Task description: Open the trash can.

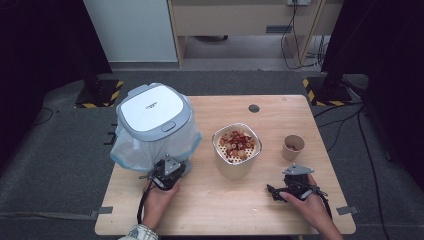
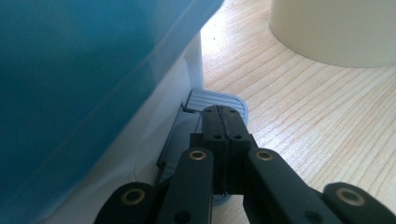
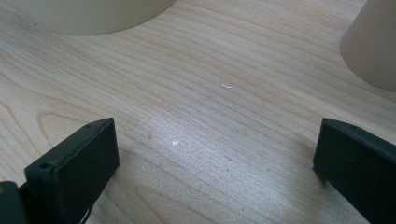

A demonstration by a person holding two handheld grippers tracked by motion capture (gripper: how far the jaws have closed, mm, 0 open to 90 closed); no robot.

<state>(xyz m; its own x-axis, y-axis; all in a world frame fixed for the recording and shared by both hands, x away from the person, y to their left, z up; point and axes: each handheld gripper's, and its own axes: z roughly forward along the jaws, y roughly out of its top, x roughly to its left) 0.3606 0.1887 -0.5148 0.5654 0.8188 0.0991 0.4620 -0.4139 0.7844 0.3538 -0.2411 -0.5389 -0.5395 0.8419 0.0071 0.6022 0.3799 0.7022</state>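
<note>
A person sits at a light wooden worktop (image 1: 210, 200), both forearms coming in from the bottom of the high view, a two-jaw gripper in each hand. The left gripper (image 1: 167, 172) is at the front foot of a small pedal bin (image 1: 152, 125) — white lid, pale blue trim, a translucent bag bunched around its body — which stands on the left part of the worktop. In the left gripper view its black jaws are pressed together with nothing between them, and their tips rest on the ribbed grey foot pedal (image 2: 212, 100) that juts out from the base of the bin onto the wood. The bin's lid lies flat and shut. Just right of the bin, near the middle of the worktop, stands a cream container (image 1: 236, 150) with a perforated white insert holding red and tan food pieces. Farther right is a small brown paper cup (image 1: 293, 147), well apart from the container. The right gripper (image 1: 280, 192) lies low near the front right edge, held in the person's hand — in the right gripper view its jaws stand wide apart over bare wood, holding nothing.
</note>
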